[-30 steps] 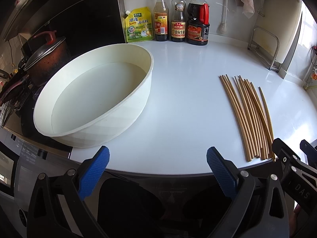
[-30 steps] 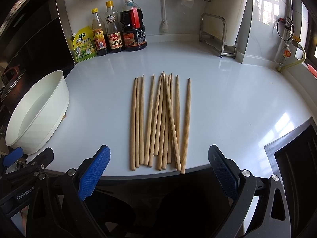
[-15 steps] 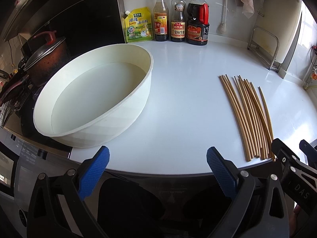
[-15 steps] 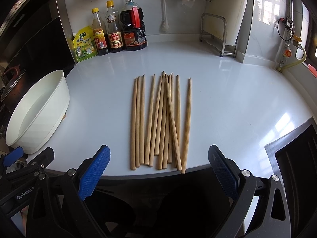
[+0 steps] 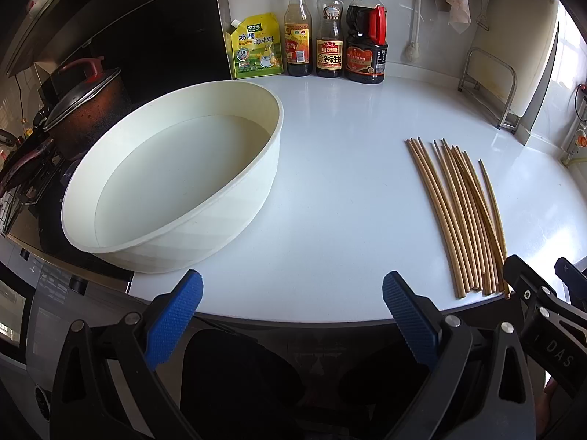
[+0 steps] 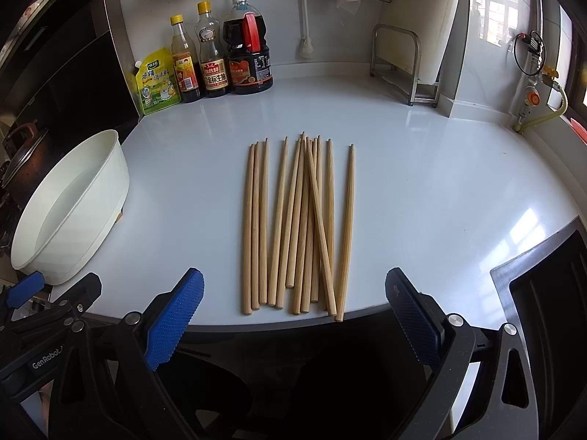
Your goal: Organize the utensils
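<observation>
The white countertop [image 6: 422, 190] fills most of the view. A big white basin [image 5: 176, 190] with water in it sits at its 9 o'clock side. The wooden chopsticks [image 6: 301, 220] lie flat in a loose bunch in the middle, one crossing over the others, well apart from the basin. Three sauce bottles [image 6: 220, 58] and a yellow-green seasoning pouch [image 6: 156, 80] stand at 11 o'clock by the wall. The left gripper [image 5: 291, 315] and right gripper [image 6: 293, 315] hang at 6 o'clock, off the counter edge, fingers spread wide, holding nothing.
</observation>
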The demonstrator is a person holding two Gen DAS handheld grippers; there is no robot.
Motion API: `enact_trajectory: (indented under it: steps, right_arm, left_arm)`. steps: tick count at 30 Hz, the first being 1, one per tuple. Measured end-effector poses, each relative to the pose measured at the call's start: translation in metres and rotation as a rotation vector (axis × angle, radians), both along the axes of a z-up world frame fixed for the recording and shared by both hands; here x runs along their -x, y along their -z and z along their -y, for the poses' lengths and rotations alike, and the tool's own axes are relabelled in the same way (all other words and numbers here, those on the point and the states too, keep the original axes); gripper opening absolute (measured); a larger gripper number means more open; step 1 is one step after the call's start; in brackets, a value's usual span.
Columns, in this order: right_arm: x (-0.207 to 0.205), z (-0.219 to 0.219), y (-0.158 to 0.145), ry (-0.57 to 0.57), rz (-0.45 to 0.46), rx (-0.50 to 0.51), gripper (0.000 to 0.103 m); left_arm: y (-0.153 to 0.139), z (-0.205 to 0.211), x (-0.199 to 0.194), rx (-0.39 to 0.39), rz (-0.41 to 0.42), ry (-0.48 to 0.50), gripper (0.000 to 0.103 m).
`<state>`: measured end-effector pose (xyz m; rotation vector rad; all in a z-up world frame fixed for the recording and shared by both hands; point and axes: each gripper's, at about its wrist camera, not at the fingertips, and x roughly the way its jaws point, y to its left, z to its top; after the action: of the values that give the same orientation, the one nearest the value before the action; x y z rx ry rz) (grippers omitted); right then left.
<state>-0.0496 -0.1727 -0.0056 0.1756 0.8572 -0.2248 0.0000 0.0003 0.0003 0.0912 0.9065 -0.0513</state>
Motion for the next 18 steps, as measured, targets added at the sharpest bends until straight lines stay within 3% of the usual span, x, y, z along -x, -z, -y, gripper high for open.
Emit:
enact_trajectory:
  steps: [18]
  right_arm:
    - [-0.0006,-0.0011,-0.0006,-0.003,0.002,0.002,0.095]
  left_arm:
    - [0.0000,0.0000,0.0000,-0.001,0.001,0.000,0.097]
